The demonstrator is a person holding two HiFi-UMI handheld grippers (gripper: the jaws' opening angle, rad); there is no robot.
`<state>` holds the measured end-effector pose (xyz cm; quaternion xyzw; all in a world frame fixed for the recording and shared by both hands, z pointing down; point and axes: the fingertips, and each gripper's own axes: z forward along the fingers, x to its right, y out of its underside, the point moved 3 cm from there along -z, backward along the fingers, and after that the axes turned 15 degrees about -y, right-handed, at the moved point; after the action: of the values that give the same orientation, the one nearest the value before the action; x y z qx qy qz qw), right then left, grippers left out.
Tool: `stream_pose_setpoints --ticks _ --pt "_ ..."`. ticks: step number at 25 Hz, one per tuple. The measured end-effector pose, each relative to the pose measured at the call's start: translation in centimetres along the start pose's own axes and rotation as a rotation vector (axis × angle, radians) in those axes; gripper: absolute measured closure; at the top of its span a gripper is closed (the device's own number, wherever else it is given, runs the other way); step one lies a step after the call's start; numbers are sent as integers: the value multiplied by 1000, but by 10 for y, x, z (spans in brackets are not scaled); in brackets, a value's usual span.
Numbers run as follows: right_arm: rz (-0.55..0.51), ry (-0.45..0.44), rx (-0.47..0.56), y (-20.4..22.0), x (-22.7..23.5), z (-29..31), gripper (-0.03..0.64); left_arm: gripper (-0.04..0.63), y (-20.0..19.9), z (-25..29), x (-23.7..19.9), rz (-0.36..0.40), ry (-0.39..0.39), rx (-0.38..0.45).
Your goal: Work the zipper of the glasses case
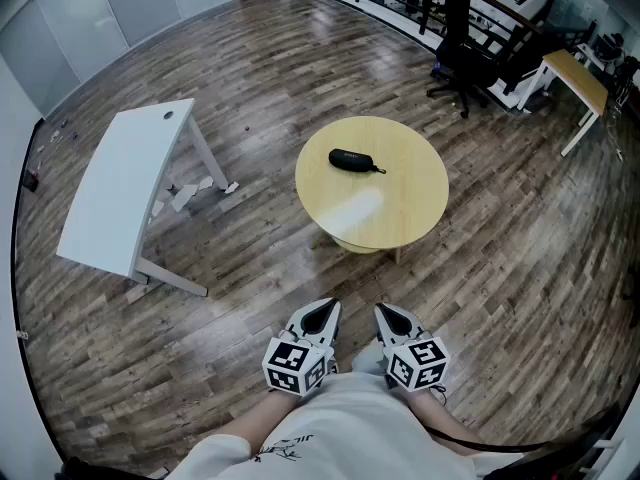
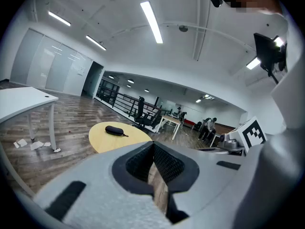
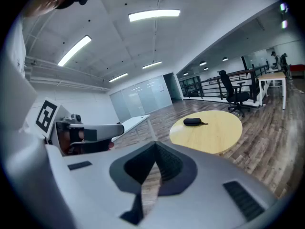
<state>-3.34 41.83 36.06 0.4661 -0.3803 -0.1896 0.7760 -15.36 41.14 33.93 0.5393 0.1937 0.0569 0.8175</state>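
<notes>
The black glasses case (image 1: 352, 160) lies shut on the far left part of a round yellow table (image 1: 400, 218), its zipper pull cord trailing to the right. Both grippers are held close to my body, well short of the table. My left gripper (image 1: 322, 314) and right gripper (image 1: 392, 316) point toward the table, jaws shut on nothing. In the left gripper view the case (image 2: 114, 130) sits far beyond the closed tips of that gripper (image 2: 153, 144). The right gripper view shows the case (image 3: 192, 121) on the table (image 3: 214, 135), far past that gripper (image 3: 155, 144).
A white desk (image 1: 120, 193) stands to the left, with paper scraps (image 1: 185, 196) on the wood floor beside it. Black office chairs (image 1: 462, 43) and a wooden-topped desk (image 1: 578, 76) stand at the back right, near a railing. Wood floor lies between me and the table.
</notes>
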Motion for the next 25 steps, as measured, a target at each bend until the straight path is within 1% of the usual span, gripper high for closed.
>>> stream_pose_setpoints --ticks 4,9,12,15,18,20,23,25 --pt "-2 -1 -6 -7 19 15 615 592 -6 22 -11 -2 -9 -2" --pt "11 -10 4 -29 73 46 615 592 -20 77 -24 3 -38 -6" --pt "13 -30 -4 -53 118 75 615 592 -40 126 -37 -1 -69 -9" --pt "2 -55 -7 -90 164 102 615 592 -69 181 -44 7 -90 6" --pt "-42 -85 -8 -131 206 124 615 592 -98 234 -46 14 -103 23" --pt "-68 -99 -9 -152 232 134 615 592 -113 265 -46 6 -111 29" --pt "-71 -107 -12 -171 267 144 615 592 -131 299 -44 -4 -123 48" --pt "-59 -106 -13 -178 281 151 615 592 -139 311 -47 2 -131 54"
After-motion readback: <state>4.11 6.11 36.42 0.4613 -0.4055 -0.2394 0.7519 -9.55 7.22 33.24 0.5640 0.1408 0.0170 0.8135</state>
